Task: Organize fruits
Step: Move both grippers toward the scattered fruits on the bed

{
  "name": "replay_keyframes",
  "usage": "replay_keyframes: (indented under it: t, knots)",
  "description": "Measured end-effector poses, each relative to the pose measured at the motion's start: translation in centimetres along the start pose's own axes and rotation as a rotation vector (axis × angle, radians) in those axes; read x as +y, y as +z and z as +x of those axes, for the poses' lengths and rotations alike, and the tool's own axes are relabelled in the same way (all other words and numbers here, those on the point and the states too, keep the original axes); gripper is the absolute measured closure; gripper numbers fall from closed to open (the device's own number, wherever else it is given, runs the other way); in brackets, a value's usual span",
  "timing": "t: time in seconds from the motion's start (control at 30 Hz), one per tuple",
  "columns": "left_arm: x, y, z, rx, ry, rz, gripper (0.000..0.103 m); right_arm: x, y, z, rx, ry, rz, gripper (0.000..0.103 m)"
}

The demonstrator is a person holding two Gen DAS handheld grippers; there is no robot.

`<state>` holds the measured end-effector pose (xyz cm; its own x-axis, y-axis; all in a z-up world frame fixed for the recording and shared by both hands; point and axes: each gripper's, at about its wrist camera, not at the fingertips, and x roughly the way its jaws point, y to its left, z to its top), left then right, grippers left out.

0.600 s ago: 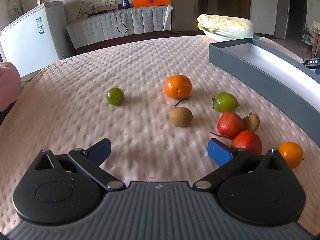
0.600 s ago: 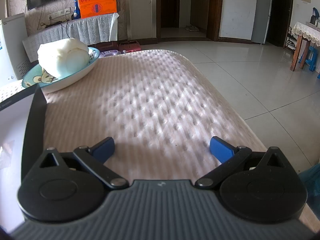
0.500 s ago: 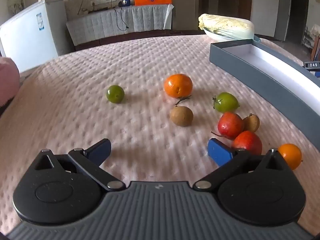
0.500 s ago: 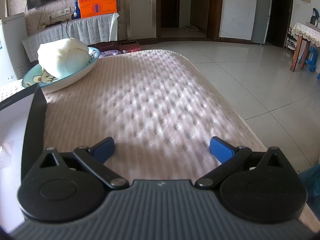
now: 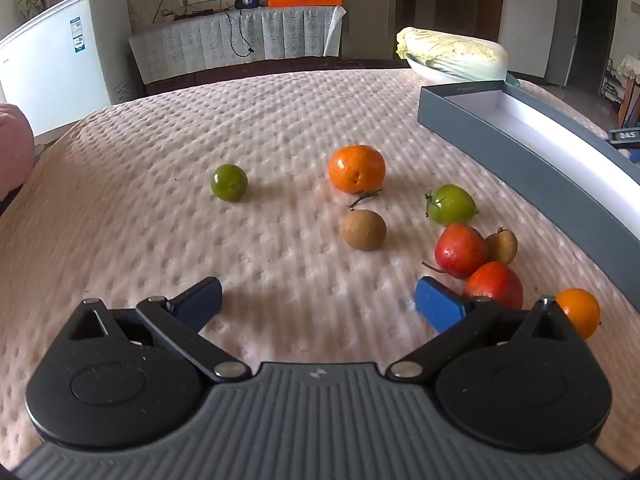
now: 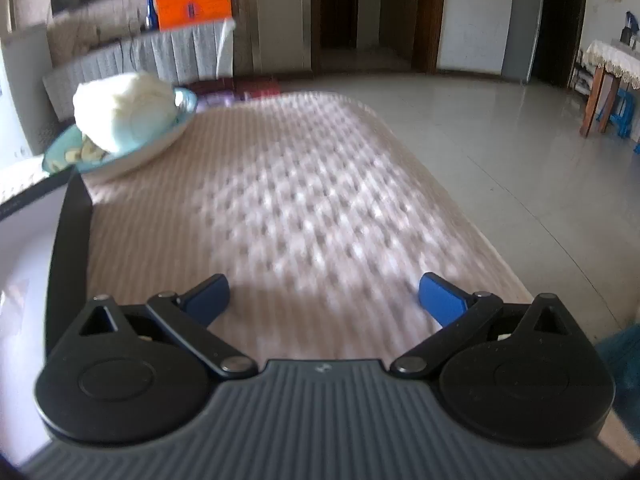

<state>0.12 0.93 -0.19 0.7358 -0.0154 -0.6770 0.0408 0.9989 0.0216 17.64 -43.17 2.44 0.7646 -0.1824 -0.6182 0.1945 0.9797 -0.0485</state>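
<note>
Several fruits lie on the pink bumpy cloth in the left wrist view: a large orange (image 5: 357, 169), a small green fruit (image 5: 229, 182), a brown round fruit (image 5: 363, 229), a green fruit with a stem (image 5: 453, 204), two red fruits (image 5: 461, 249) (image 5: 495, 285), a smaller brown fruit (image 5: 502, 245) and a small orange (image 5: 580, 311). The grey box with a white inside (image 5: 520, 160) stands to their right. My left gripper (image 5: 318, 305) hovers open just short of the fruits, nothing between its fingers. My right gripper (image 6: 324, 298) is open over bare cloth beside the box edge (image 6: 66, 240).
A blue-rimmed bowl holding a cabbage (image 6: 128, 120) sits at the far end of the table behind the box. A white fridge (image 5: 56, 80) stands far left. The table's right edge drops to tiled floor (image 6: 520, 168). A pink cushion (image 5: 14, 148) is at left.
The left view has tilted slightly, with the fruits a little lower in frame. The right gripper's view has gone blurred and shifted; the bowl now sits lower and nearer the centre.
</note>
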Motion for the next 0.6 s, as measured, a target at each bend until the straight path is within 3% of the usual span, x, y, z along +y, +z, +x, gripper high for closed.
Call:
replay_keyframes:
  t: [0.03,0.07,0.1,0.17,0.23,0.27,0.3,0.37,0.4,0.5,0.53,0.6]
  knots:
    - [-0.1,0.0,-0.1,-0.001,0.004,0.003,0.000,-0.1,-0.2,-1.0,-0.019,-0.036,0.013,0.009]
    - [-0.1,0.0,0.0,0.000,0.008,0.004,0.000,0.0,-0.4,-2.9,-0.061,-0.041,0.013,0.018]
    - [-0.2,0.0,0.0,0.000,0.010,0.003,0.000,0.3,-0.6,-5.3,-0.124,-0.024,0.010,0.022]
    - [-0.6,-0.1,-0.1,-0.002,0.024,0.004,0.000,1.4,-1.9,-12.2,-0.328,0.038,0.010,0.022]
    - [-0.9,-0.2,-0.2,-0.005,0.039,-0.005,0.000,2.6,-4.8,-19.8,-0.588,0.156,0.052,0.020]
    - [-0.9,-0.2,-0.2,-0.005,0.040,-0.011,0.000,3.1,-5.9,-22.2,-0.640,0.201,0.068,0.011]
    - [-0.8,-0.2,-0.2,-0.004,0.040,-0.016,0.000,3.7,-6.7,-23.9,-0.653,0.246,0.077,0.003]
    - [-0.8,-0.2,-0.4,-0.005,0.044,-0.025,0.000,5.3,-8.9,-26.6,-0.611,0.364,0.074,0.005]
    - [-1.0,-0.3,-0.5,-0.008,0.052,-0.027,0.000,6.3,-10.3,-27.6,-0.613,0.384,0.038,0.005]
    - [-1.4,-0.3,-0.7,-0.016,0.075,-0.009,0.000,11.0,-15.3,-29.1,-0.660,0.319,-0.259,0.005]
    - [-1.6,-0.3,-0.9,-0.019,0.086,0.005,0.000,12.3,-16.1,-28.9,-0.609,0.304,-0.314,0.005]
    - [-2.1,-0.2,-1.8,-0.040,0.091,0.016,0.000,13.7,-16.4,-28.8,-0.517,0.383,-0.319,0.005]
